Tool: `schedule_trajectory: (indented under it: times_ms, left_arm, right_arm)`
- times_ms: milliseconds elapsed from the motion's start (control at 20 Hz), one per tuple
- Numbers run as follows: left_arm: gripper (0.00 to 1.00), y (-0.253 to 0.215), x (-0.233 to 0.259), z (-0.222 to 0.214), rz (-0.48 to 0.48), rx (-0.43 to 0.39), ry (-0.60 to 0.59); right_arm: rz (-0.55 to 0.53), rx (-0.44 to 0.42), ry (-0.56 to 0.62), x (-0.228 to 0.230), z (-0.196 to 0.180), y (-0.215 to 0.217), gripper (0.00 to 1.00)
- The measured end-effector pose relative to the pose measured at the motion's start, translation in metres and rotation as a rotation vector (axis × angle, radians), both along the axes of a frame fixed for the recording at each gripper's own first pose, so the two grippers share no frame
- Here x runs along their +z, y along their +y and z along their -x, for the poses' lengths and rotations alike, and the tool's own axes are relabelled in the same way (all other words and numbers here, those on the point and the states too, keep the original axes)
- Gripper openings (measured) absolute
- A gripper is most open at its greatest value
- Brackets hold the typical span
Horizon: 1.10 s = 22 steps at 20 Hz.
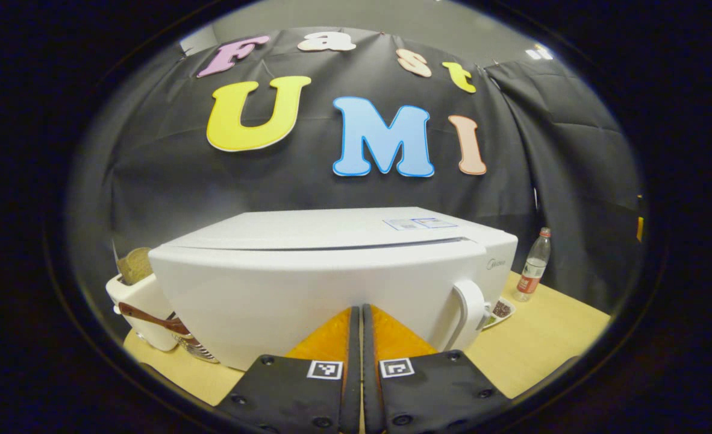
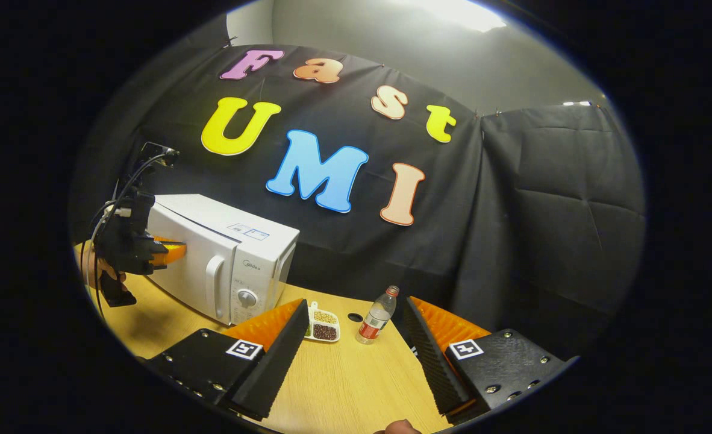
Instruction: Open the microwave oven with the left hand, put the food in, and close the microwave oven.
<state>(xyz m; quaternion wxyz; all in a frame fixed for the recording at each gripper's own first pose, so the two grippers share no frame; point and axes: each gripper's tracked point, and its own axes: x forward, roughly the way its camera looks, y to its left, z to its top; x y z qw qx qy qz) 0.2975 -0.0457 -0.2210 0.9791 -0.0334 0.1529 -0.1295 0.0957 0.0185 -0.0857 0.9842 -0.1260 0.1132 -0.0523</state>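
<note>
While pressed up against the front of the microwave oven (image 1: 332, 283), left gripper (image 1: 361, 313) seen with fingers closed together, nothing between them, tips at or touching the white door panel; contact itself could not be confirmed. Door noted shut, seam along the top edge unbroken. Door handle (image 1: 469, 313) off to the right of the fingertips, apart from them. Behind the oven's left corner, a white container (image 1: 142, 307) holding something tan, a brown strap-like piece across it. From the right gripper view, same left gripper (image 2: 172, 252) observed farther off, held by a hand (image 2: 94, 271), cables trailing up from it, tips against the oven door (image 2: 190, 265) left of the handle (image 2: 214, 286). Control dial (image 2: 246, 298) visible on the oven's right panel. Right gripper (image 2: 356, 337) found wide open, holding nothing, hovering above the wooden table (image 2: 344, 386). Between its spread fingers, farther along the table: a small white food tray (image 2: 323, 325) with compartments of beans and grains, lying just beside the oven's right front corner, outside the oven; a clear plastic bottle (image 2: 379, 316) with red label standing upright just right of the tray. Same bottle (image 1: 534, 268) and an edge of the tray (image 1: 500, 312) also seen past the oven's right side in the left gripper view.
</note>
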Motion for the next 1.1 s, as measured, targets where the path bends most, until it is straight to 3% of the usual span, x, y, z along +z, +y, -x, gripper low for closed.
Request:
schedule_trajectory:
  times_ms: [200,250,450,500,1100]
  left_arm:
    - [0.09,0.0,-0.004,-0.01,-0.023,0.023,0.01]
    - [0.15,0.002,-0.003,-0.006,-0.014,0.039,0.03]
    - [0.07,0.001,0.022,-0.002,-0.046,0.073,-0.006]
    - [0.11,-0.001,0.035,0.004,-0.037,0.072,-0.026]
    - [0.11,0.014,0.143,0.153,-0.083,0.167,-0.163]
  right_arm:
    - [-0.016,0.04,-0.004,0.004,0.004,0.004,0.97]
    - [-0.018,0.055,-0.002,0.004,0.006,0.006,0.97]
    - [-0.069,0.098,-0.013,0.008,0.012,0.012,0.96]
    - [-0.09,0.107,-0.017,0.01,0.016,0.014,0.97]
    - [-0.248,0.211,-0.064,0.032,0.054,0.0,0.97]
